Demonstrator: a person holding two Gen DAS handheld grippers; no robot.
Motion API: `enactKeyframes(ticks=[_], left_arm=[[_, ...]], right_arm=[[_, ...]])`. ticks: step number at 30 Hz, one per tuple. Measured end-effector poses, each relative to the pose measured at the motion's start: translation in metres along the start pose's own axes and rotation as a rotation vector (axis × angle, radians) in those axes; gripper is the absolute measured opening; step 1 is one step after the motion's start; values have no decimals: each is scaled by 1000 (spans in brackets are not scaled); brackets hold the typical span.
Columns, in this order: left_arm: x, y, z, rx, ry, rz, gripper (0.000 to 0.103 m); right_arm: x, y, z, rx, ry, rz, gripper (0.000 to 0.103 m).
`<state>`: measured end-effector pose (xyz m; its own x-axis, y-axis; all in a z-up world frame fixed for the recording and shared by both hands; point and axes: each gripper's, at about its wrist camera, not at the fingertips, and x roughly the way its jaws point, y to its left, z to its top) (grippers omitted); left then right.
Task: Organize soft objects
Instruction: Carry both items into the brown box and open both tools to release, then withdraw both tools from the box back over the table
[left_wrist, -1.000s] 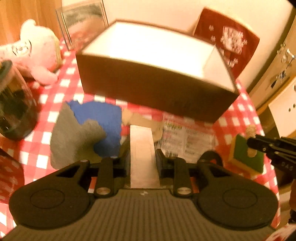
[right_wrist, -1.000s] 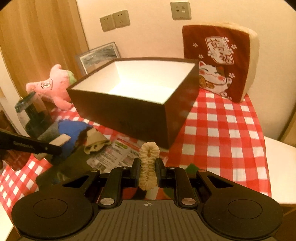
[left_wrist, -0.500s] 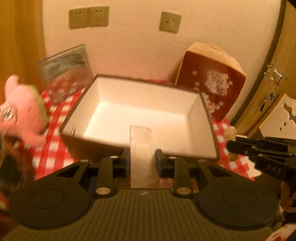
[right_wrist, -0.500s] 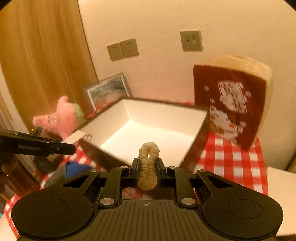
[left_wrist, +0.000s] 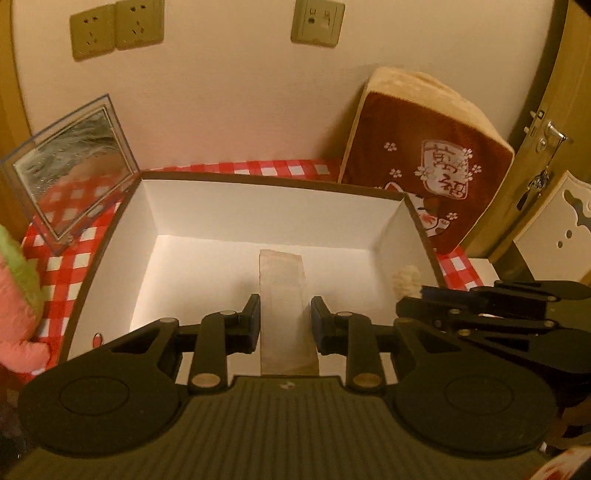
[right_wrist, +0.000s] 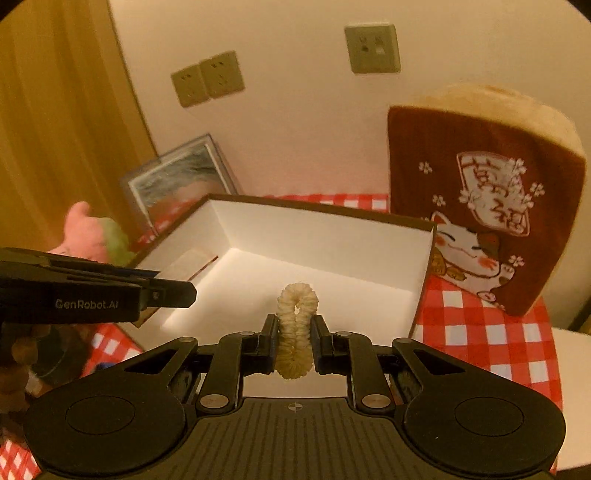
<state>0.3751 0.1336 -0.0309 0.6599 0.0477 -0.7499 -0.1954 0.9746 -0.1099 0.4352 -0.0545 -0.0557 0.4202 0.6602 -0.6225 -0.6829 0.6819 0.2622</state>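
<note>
**Both grippers over the open box, each with a soft item**

Over on the far left, a pink plush toy (left_wrist: 18, 295) sits on the red-checked tablecloth (left_wrist: 62, 258), just beside the box's left wall. Behind it a framed picture (left_wrist: 74, 166) leans against the wall, close to the box's back left corner.

Now the left gripper (left_wrist: 284, 317): it's held over the near edge of the brown box (left_wrist: 110, 236), pointing into the white interior. Its fingers (left_wrist: 251, 317) stand a little apart, and between them is a flat, pale, translucent packet (left_wrist: 282, 295). The packet fills most of the gap, but I cannot tell whether the pads are pressing it or have just let go. From the right wrist view, the packet's far end (right_wrist: 188, 262) pokes past the left gripper (right_wrist: 162, 291) over the box's left side.

Moving right, the right gripper (right_wrist: 294, 338) is also above the box (right_wrist: 421, 288), near its front. Its fingers (right_wrist: 269, 339) are narrow, pinching a cream-coloured fuzzy scrunchie (right_wrist: 295, 332), which stands up in a loop above the fingertips. In the left wrist view, the scrunchie (left_wrist: 406, 277) shows by the box's right wall, ahead of the right gripper (left_wrist: 424, 299).

Far right, a brown lucky-cat cushion (right_wrist: 480, 221) stands upright against the wall, just beside the box's right back corner.
</note>
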Motion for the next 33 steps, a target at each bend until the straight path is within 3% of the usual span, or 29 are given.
enactKeyframes(ticks=[5,10,24,27,29,31,33], left_arm=[[23,12,5,-20,30,-14,26],[40,22,8,-26,53,9,45],[38,35,7,-32,64,38,50],[33,33,7,-22,59,46,50],[31,33,6,-19,56,50,51],[28,32,5,-18,54,55,52],[26,33,4,-19,53,59,54]], right_arm=[[24,-4,3,37,39,-9,18],[39,-5,5,50,59,-17,18],[47,-3,6,52,73,-13,19],[46,0,8,43,54,-9,35],[43,3,10,33,25,-22,57],[38,5,11,23,-11,-20,69],[34,5,13,26,-36,-7,73]])
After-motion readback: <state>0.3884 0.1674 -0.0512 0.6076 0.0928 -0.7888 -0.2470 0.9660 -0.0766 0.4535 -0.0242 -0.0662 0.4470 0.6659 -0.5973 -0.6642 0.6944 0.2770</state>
